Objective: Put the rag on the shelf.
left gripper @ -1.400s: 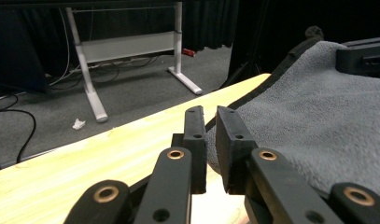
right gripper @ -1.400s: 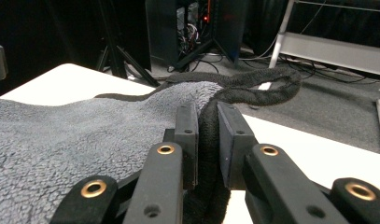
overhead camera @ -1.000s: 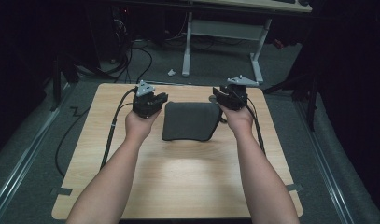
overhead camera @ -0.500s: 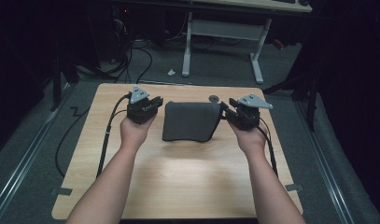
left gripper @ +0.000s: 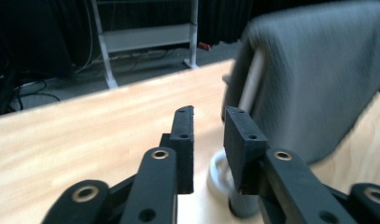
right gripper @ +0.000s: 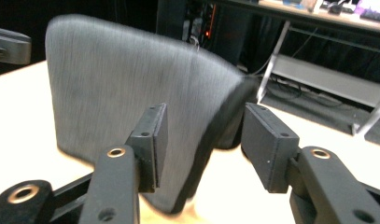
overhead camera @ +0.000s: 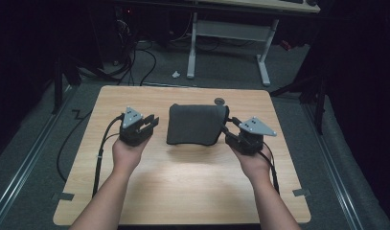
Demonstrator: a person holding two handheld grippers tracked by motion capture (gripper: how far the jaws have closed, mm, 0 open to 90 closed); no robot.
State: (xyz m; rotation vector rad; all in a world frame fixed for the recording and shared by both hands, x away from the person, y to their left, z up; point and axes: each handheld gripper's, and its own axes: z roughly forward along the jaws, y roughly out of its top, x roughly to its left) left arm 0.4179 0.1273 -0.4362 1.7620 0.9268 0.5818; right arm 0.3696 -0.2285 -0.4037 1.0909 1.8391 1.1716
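A dark grey cushioned pad (overhead camera: 192, 124) is seen lying on the wooden desk (overhead camera: 183, 191), between the two grippers held by a person whose forearms come in from the near edge. The left gripper (overhead camera: 151, 122) is held just beside the pad's left edge, with a narrow strip of bare desk seen between them in the high view; its jaws are parted by a small gap and nothing is clasped in them. In the left gripper view, the pad (left gripper: 313, 84) is found ahead and to the right of the left gripper (left gripper: 209, 116), with a pale ring-shaped part (left gripper: 220, 172) visible low beside it, blurred and hard to identify. The right gripper (overhead camera: 229, 125) is held at the pad's right edge, with its jaws spread wide. In the right gripper view, the pad's dark rounded edge (right gripper: 215, 130) is seen between the jaws of the right gripper (right gripper: 204, 121), though neither jaw is pressed against it, so the pad is not clamped. A small round dark object (overhead camera: 220, 101) is seen on the desk beyond the right gripper, just behind the pad's far right corner. A grey triangular plate is carried on top of each gripper.
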